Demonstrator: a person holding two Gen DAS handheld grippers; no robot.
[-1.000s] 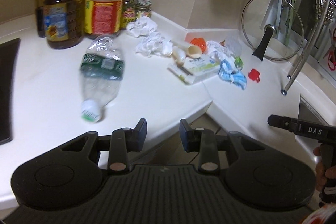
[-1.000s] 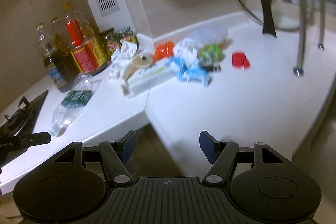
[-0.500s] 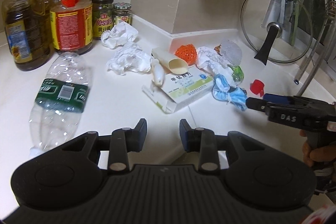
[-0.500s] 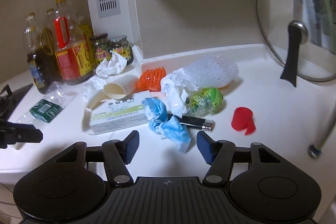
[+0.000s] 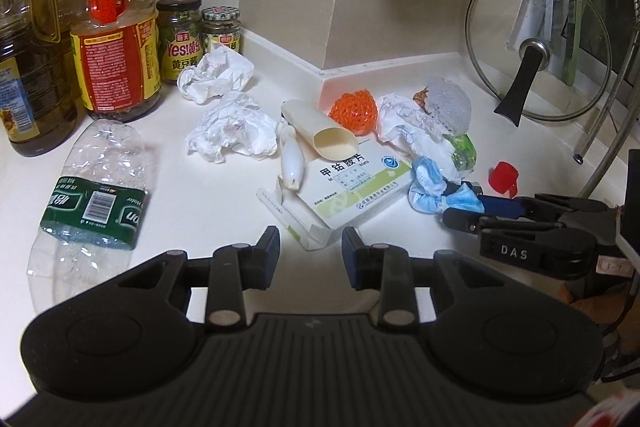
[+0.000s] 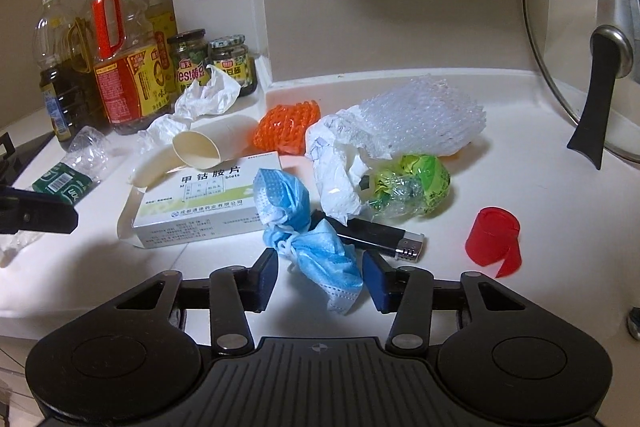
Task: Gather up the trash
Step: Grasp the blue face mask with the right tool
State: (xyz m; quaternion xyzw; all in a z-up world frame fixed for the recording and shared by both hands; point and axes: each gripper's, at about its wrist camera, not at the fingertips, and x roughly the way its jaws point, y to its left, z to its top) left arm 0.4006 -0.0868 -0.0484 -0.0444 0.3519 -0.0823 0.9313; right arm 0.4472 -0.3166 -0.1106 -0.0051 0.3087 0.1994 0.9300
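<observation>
Trash lies in a heap on the white counter: a blue face mask [image 6: 304, 227], a white medicine box [image 6: 196, 203], a black lighter [image 6: 376, 235], a red cap [image 6: 494, 237], a green wrapper [image 6: 412, 187], bubble wrap [image 6: 420, 123], orange netting [image 6: 288, 123], a paper cup [image 6: 204, 147] and crumpled tissues [image 5: 232, 131]. A crushed clear bottle [image 5: 92, 195] lies to the left. My right gripper [image 6: 320, 277] is closing around the mask's near end, and its pads do not press it. My left gripper [image 5: 311, 251] stands open at the box's [image 5: 352, 187] near corner.
Oil bottles [image 5: 116, 27] and two jars [image 5: 180, 35] stand along the back wall on the left. A glass pot lid [image 5: 536, 47] leans at the right beside a metal rack leg [image 5: 600, 123]. The counter's front edge runs just under both grippers. A dark stove edge [image 6: 6, 147] lies far left.
Both grippers have come forward to the trash heap. The right jaws have narrowed and now straddle the blue mask. The left jaws kept the same gap.
</observation>
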